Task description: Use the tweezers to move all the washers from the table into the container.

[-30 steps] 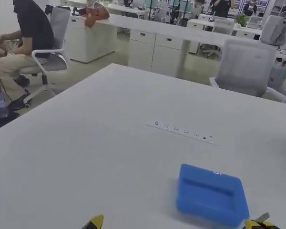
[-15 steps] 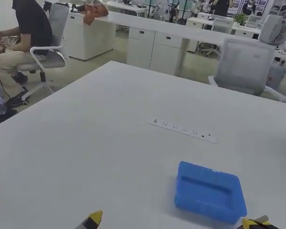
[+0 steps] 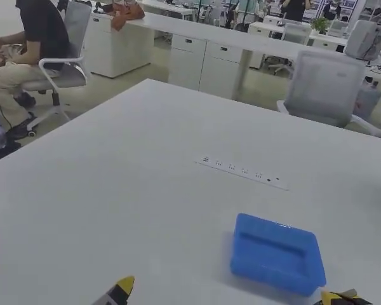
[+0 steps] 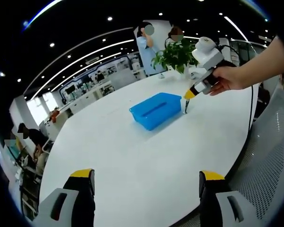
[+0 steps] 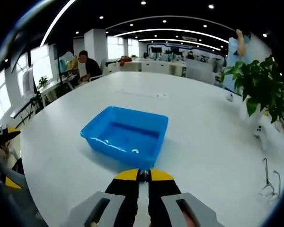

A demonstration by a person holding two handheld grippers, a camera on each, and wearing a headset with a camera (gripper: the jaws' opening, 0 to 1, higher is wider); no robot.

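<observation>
1. Container (image 5: 114,145) sits dead ahead of the right gripper (image 5: 142,175), just past its tips on the white table (image 3: 114,210); one long wall faces the gripper, so the long axis runs across the line of approach
2. Right gripper is clenched, jaws pressed together on a thin dark tool, the tweezers (image 4: 185,105) by the look of it; in the left gripper view they hang point-down from its yellow tip, a hand (image 4: 225,80) holding the gripper, just beside the container's corner
3. Left gripper (image 4: 146,176) is released, jaws spread wide with nothing between them, well apart from the container
4. Head view now: both yellow tips peek up at the bottom edge, the right one just beside the container's near corner and the left one well off, so the right is clearly nearer, and it has the tool
5. Washers are too small to pick out on the table from here, so I cannot tell which way they lie from the tweezers; the container's blue floor looks bare, bar a couple of glints at the near wall
6. My read: very start of the job, find a washer first, and every carry should end with a short drop over that near wall
7. Further out, a row of sockets (image 3: 241,171) lies in the tabletop beyond the container, a plant (image 5: 255,87) stands off to the right, and a grey chair (image 3: 327,86) waits past the far edge
</observation>
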